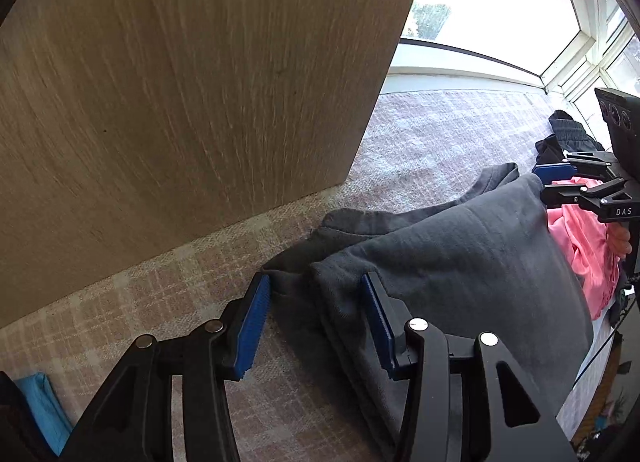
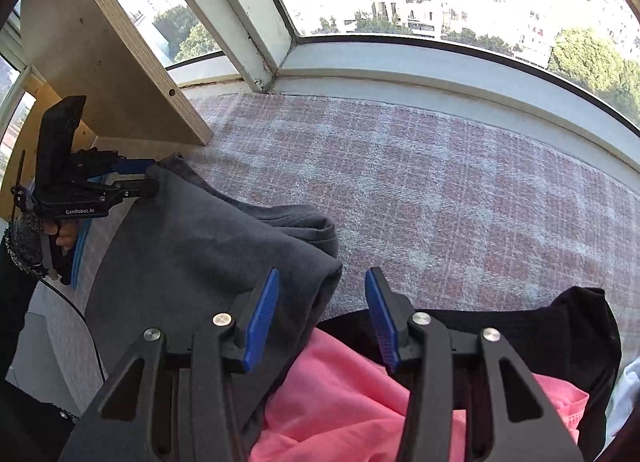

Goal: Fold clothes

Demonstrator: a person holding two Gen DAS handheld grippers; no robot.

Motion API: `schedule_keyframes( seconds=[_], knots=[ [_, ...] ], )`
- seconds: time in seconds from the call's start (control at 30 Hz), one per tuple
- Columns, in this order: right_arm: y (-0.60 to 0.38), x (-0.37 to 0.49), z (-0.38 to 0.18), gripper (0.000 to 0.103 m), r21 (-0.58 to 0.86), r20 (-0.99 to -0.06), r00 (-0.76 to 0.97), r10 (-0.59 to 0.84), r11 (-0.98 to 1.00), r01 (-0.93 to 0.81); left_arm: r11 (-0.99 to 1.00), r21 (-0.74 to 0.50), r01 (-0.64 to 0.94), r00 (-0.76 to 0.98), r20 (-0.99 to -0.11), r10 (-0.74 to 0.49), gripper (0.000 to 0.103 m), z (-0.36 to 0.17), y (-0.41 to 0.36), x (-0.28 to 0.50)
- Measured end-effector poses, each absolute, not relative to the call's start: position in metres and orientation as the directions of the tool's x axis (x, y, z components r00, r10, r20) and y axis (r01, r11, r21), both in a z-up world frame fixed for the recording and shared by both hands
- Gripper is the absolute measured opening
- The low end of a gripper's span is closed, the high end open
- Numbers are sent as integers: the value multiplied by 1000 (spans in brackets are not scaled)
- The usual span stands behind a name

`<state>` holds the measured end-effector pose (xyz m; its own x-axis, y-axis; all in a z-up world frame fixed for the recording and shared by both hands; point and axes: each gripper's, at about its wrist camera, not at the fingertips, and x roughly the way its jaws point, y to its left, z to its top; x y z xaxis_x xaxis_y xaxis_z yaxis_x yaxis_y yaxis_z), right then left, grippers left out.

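- The grey garment [image 1: 460,262] lies folded on the checked surface [image 2: 440,190], between the wooden board [image 1: 180,82] and the pink cloth [image 2: 340,390].
- Left tongs [image 1: 316,326] and right tongs [image 2: 322,318] both gape, gripping nothing; the fold looks just released.
- Next, likely another fold or fetching the pink cloth.
- The garment's near edge is cut off.

You can read two markings: white letters "DAS" on the black body of the right gripper [image 1: 560,178] in the left wrist view, and "GenRobot.AI" on the left gripper [image 2: 150,178] in your right wrist view
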<state>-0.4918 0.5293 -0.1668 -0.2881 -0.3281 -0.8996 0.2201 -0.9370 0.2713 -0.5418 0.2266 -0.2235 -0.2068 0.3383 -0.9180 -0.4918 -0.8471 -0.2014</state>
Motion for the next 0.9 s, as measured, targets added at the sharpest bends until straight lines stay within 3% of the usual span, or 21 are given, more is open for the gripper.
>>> schedule_keyframes(
  seconds=[0.17, 0.27, 0.43, 0.53, 0.6, 0.67, 0.77, 0.9],
  knots=[
    [529, -502, -181, 50, 365, -880, -229, -416, -901, 235, -845, -195, -498, -207, -920, 334, 52, -226, 229, -541],
    [522, -501, -191, 50, 348, -888, -214, -408, -898, 269, -844, -210, -494, -208, -914, 349, 53, -227, 227, -540],
    [513, -497, -195, 62, 333, -878, -236, -417, -885, 326, -832, -210, -514, -200, -913, 354, 57, -228, 232, -537],
    [509, -495, -195, 62, 315, -874, -254, -415, -880, 354, -828, -191, -527, -203, -918, 340, 57, -229, 236, -533],
    [507, -494, -196, 62, 309, -870, -265, -416, -878, 366, -827, -195, -527, -203, -916, 346, 55, -229, 237, -532],
    [506, -494, -197, 62, 302, -870, -267, -415, -875, 377, -814, -212, -541, -197, -909, 368, 40, -229, 238, -528],
    [503, -494, -198, 44, 302, -871, -247, -424, -860, 412, -790, -235, -566, -183, -899, 399, 24, -230, 242, -521],
    [502, -498, -198, 23, 299, -878, -234, -417, -860, 413, -776, -263, -573, -176, -886, 429, 16, -230, 242, -519]
  ],
)
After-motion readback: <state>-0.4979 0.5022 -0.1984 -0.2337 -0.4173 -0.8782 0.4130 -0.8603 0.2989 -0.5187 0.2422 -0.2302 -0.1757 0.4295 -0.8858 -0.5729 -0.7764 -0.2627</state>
